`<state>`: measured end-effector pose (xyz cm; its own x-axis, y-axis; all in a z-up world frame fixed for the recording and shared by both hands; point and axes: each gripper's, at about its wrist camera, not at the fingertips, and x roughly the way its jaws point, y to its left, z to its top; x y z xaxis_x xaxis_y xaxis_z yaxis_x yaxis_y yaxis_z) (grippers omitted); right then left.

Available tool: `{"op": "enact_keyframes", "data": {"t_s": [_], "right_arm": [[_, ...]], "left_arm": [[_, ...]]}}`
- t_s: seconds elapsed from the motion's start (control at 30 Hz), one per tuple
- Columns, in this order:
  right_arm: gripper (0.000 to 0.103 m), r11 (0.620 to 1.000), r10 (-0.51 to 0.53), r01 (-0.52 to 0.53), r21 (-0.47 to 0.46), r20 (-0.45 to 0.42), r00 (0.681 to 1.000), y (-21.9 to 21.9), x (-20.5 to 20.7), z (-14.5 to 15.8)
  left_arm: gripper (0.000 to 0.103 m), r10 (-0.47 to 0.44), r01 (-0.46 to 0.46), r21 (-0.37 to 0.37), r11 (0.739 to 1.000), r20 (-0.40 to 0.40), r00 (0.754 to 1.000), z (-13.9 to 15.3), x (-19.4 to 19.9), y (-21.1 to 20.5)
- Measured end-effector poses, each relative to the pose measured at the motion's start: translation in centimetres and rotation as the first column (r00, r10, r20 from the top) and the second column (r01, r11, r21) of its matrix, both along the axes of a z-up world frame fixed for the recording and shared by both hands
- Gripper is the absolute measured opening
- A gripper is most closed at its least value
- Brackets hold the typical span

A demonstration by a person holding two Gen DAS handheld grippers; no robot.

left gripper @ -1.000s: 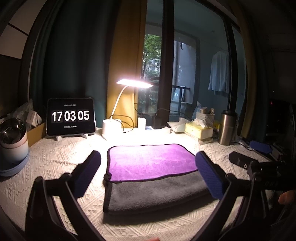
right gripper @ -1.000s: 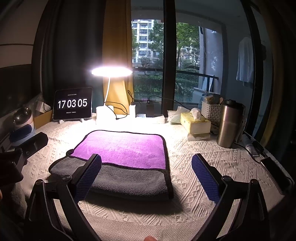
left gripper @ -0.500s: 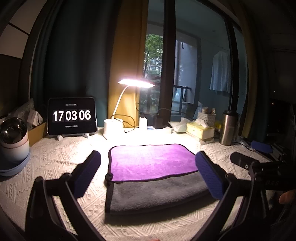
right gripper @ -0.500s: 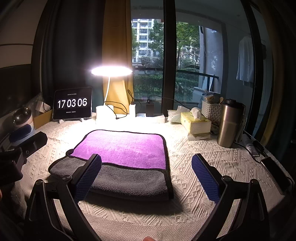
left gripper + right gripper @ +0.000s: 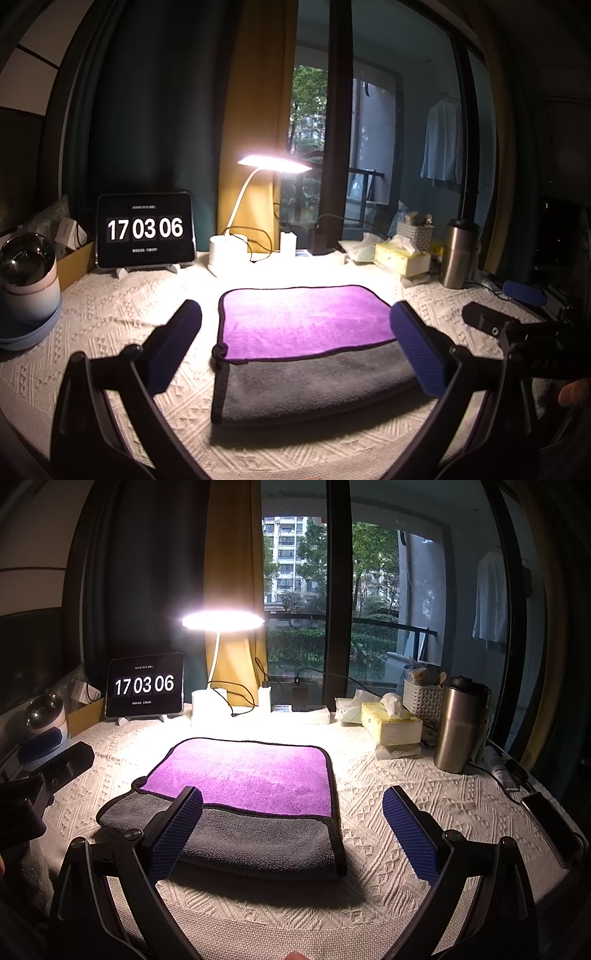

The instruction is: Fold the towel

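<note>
Left gripper (image 5: 295, 343): blue-padded fingers spread wide, holding nothing, raised above the near edge of the towel. In the right wrist view its dark body shows at the far left.

Right gripper (image 5: 293, 830): fingers likewise spread wide, empty, poised over the towel's near right corner. Left pad (image 5: 173, 834) overlaps the grey band in the view; contact cannot be told.

Towel (image 5: 306, 343): microfibre, purple face with dark binding, folded over a grey layer that projects toward the viewer as a band. Lies flat at the centre of the table, on a cream textured tablecloth (image 5: 424, 786). A small loop or bunched corner shows at the near left of the purple flap.

Surroundings, well apart from the towel: desk lamp (image 5: 273, 164), lit; tablet clock (image 5: 144, 229) reading 17 03 06; yellow tissue box (image 5: 391, 723); steel tumbler (image 5: 458, 725); white basket (image 5: 423, 701); round speaker-like device (image 5: 26, 280); phone (image 5: 550, 827) at the right edge.

Handling note (judgement): one fold appears made; a further fold seems due. Best to bring each gripper down on its own near corner, pinch both layers together, lift evenly and carry across so edges meet squarely. Uneven lift would skew the layers or drag the tablecloth.
</note>
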<state>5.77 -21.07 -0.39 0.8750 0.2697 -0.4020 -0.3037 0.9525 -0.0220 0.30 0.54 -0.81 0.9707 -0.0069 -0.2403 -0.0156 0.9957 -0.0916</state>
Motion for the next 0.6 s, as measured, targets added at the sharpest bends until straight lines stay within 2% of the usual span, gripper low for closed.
{"op": "enact_keyframes", "data": {"t_s": [0.6], "right_arm": [[0.1, 1.0, -0.001, 0.001, 0.002, -0.012, 1.0, -0.16, 0.54, -0.42]], "left_arm": [[0.102, 0.019, -0.019, 0.0, 1.0, -0.03, 0.999, -0.45, 0.66, 0.52]]}}
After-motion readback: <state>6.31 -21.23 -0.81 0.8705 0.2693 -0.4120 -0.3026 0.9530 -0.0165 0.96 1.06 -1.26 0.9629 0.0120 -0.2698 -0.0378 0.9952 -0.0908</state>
